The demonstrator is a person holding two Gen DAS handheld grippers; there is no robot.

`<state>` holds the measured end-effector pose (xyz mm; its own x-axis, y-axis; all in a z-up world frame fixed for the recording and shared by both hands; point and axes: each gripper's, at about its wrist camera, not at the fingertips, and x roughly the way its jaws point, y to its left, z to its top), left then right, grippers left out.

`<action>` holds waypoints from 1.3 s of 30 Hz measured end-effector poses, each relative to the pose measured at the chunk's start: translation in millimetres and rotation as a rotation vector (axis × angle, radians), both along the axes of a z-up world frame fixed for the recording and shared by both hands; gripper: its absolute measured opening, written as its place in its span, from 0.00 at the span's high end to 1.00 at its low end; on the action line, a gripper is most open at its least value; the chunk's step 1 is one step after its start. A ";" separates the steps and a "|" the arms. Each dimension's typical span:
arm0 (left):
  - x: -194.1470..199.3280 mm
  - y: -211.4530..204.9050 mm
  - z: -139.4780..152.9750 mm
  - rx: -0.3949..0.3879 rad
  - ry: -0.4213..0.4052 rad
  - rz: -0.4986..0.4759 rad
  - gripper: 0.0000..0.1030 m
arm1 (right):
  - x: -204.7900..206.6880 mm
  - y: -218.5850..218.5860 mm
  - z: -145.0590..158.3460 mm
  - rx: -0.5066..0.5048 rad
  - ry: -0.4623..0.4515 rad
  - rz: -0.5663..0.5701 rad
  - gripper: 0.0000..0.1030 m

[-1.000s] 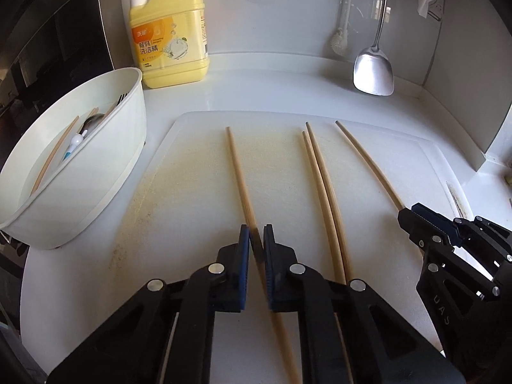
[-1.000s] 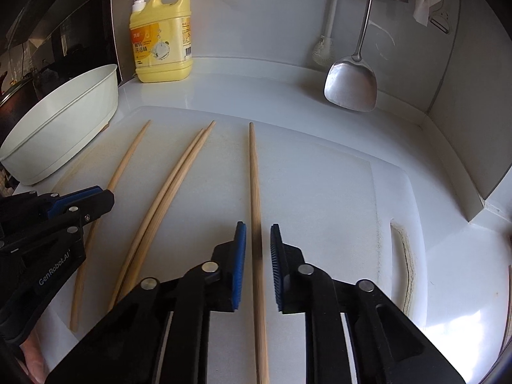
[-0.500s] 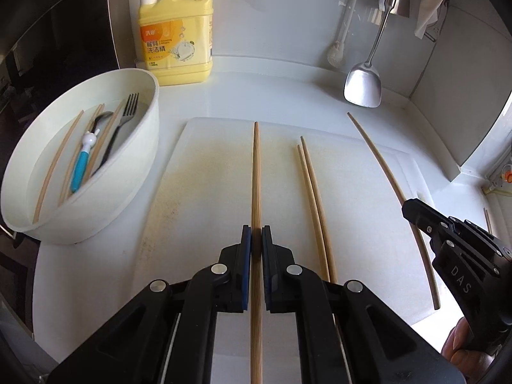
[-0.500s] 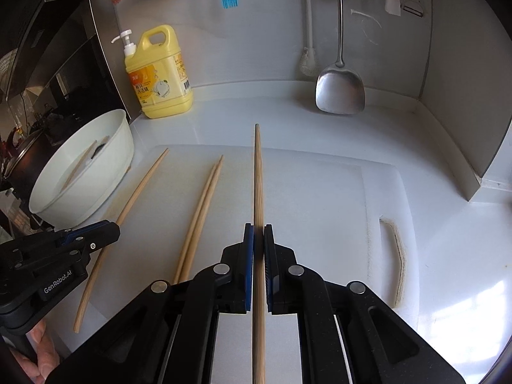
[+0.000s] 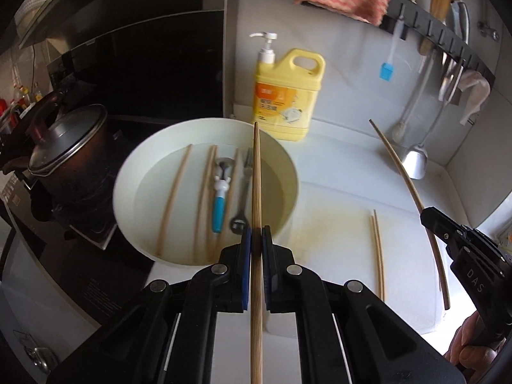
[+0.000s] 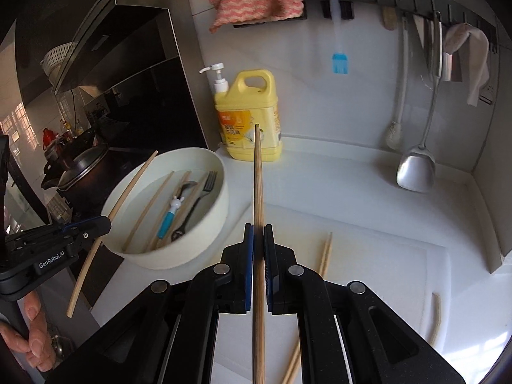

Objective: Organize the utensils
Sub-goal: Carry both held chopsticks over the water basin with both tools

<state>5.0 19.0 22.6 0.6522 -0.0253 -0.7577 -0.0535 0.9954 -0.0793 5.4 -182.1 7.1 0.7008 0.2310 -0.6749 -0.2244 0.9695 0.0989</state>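
Both grippers, left (image 5: 256, 235) and right (image 6: 259, 233), each clamped on one long wooden chopstick (image 5: 256, 172) (image 6: 258, 172), have risen off the white cutting board (image 5: 339, 240) toward the white plastic bowl (image 5: 134, 172).

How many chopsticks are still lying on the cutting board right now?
2. Both chopsticks lie side by side as a pair on the white cutting board, right of the white bowl. The grippers block the board's near part, so another could be hidden.

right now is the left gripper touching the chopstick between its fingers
Touching. In the left wrist view the left gripper has both blue pads pressed flat against the chopstick, with no gap on either side, holding it out over the white bowl.
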 end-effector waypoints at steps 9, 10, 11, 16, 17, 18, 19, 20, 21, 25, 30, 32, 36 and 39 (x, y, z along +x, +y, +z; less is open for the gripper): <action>54.2 88.5 -4.7 0.018 -0.016 -0.036 0.93 | 58.2 102.0 -11.3 0.020 0.027 -0.009 0.94; 60.0 95.0 -5.7 0.023 -0.022 -0.050 0.93 | 64.0 111.3 -13.7 0.017 0.030 -0.017 0.94; 66.4 101.2 -7.3 0.024 -0.021 -0.066 0.93 | 69.5 119.7 -16.6 0.021 0.034 -0.027 0.94; 96.4 122.3 -24.5 0.000 0.031 -0.125 0.93 | 92.2 151.5 -33.6 0.045 0.083 -0.066 0.94; 101.0 125.4 -28.6 -0.003 0.041 -0.132 0.93 | 96.6 156.1 -37.6 0.048 0.095 -0.072 0.94; 105.4 127.5 -32.2 -0.012 0.052 -0.137 0.93 | 100.3 159.6 -41.7 0.057 0.109 -0.076 0.94; 109.1 129.1 -35.9 -0.021 0.062 -0.141 0.93 | 104.2 162.2 -45.9 0.070 0.124 -0.080 0.94; 112.1 129.4 -39.4 -0.026 0.068 -0.143 0.93 | 107.2 164.4 -49.9 0.083 0.134 -0.081 0.94; 114.7 129.0 -42.8 -0.028 0.071 -0.144 0.93 | 110.8 166.5 -54.4 0.089 0.141 -0.081 0.94; 122.1 126.8 -55.3 -0.035 0.087 -0.145 0.93 | 122.1 172.7 -74.5 0.096 0.195 -0.085 0.94; 135.3 125.0 -77.1 -0.035 0.142 -0.156 0.93 | 139.5 175.6 -95.1 0.098 0.269 -0.096 0.94; 140.1 124.6 -85.2 -0.040 0.168 -0.156 0.93 | 145.0 175.7 -102.0 0.098 0.295 -0.096 0.94; 145.6 123.3 -94.8 -0.034 0.194 -0.158 0.93 | 152.7 173.3 -110.0 0.103 0.330 -0.102 0.94; 148.3 122.2 -98.5 -0.033 0.203 -0.159 0.93 | 154.4 171.8 -112.7 0.105 0.344 -0.101 0.94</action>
<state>153.4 141.1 -75.9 0.4726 -0.1423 -0.8697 0.0849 0.9896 -0.1158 159.8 -10.3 -105.6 0.4598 0.2524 -0.8514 -0.0642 0.9657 0.2515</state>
